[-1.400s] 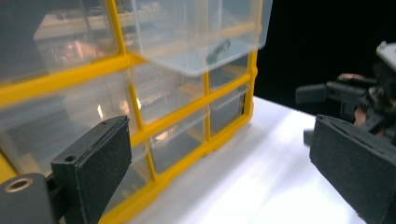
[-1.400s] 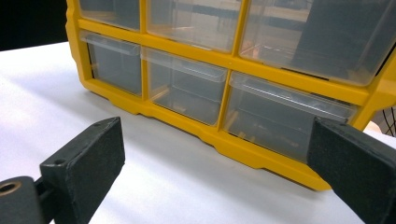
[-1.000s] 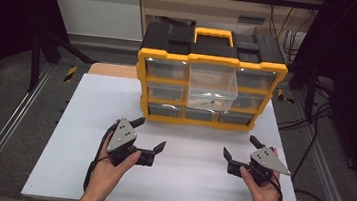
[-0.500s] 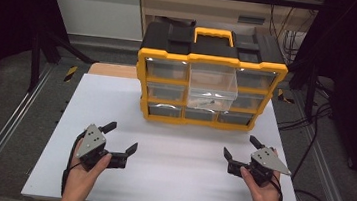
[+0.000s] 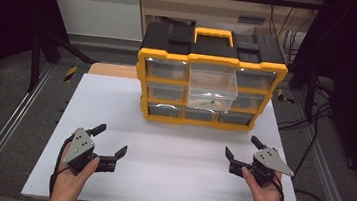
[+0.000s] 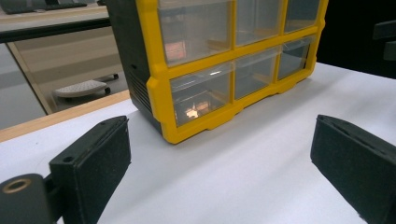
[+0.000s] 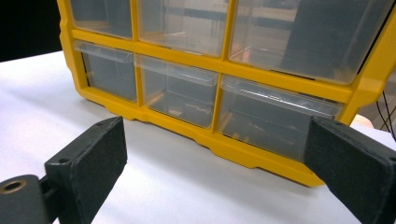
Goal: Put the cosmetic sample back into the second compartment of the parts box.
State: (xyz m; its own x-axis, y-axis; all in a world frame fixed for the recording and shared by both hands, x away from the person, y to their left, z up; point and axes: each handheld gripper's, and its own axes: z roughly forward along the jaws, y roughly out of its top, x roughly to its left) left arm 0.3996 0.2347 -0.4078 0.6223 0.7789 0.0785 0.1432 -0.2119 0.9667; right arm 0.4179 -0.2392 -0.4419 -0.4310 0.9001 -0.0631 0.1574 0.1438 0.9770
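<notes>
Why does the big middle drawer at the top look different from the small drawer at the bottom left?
The top middle drawer sticks out of the yellow organizer; the bottom left drawer sits pushed in. The top middle drawer is taller, covering two rows; the bottom left drawer fills one. Both are clear plastic.

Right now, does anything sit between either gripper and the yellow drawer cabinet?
Nothing visible does. Bare white table lies between the left gripper, the right gripper and the drawer cabinet. Both sets of jaws stand open, holding nothing.
</notes>
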